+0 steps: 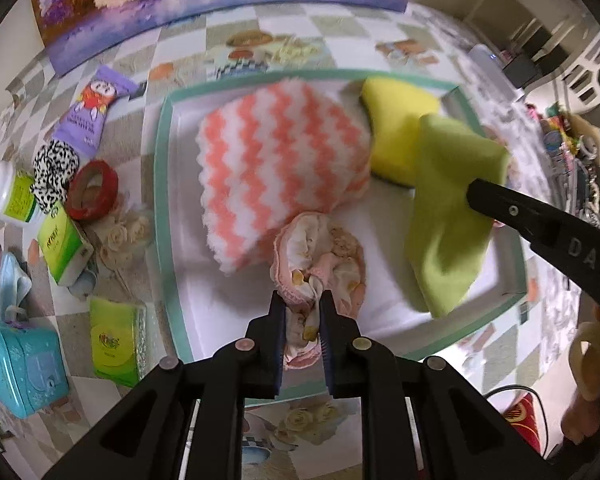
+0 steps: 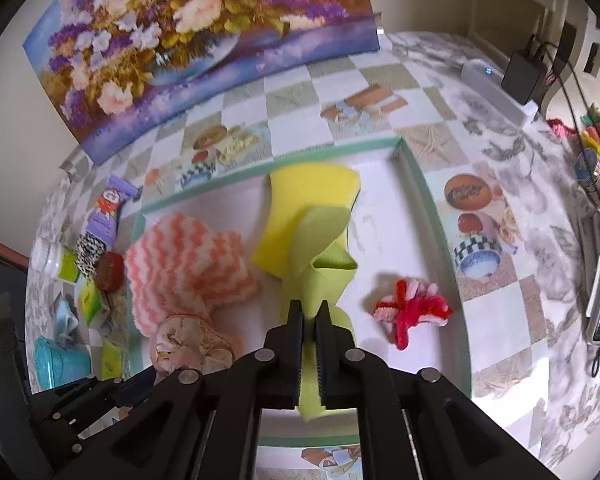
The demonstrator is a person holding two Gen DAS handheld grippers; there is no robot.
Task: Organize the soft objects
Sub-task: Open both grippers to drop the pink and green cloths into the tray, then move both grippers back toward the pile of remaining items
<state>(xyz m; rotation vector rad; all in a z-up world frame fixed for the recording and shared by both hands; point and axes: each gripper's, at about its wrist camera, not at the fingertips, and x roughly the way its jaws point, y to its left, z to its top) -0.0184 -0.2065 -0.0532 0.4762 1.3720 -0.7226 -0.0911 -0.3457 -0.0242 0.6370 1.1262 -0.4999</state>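
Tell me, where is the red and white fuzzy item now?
In the right wrist view, the red and white fuzzy item lies inside the white tray, near its right wall, to the right of the green cloth.

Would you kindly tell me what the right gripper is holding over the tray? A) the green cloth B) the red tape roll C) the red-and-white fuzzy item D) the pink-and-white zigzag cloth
A: the right gripper has its fingers closed on the green cloth, which hangs over the tray.
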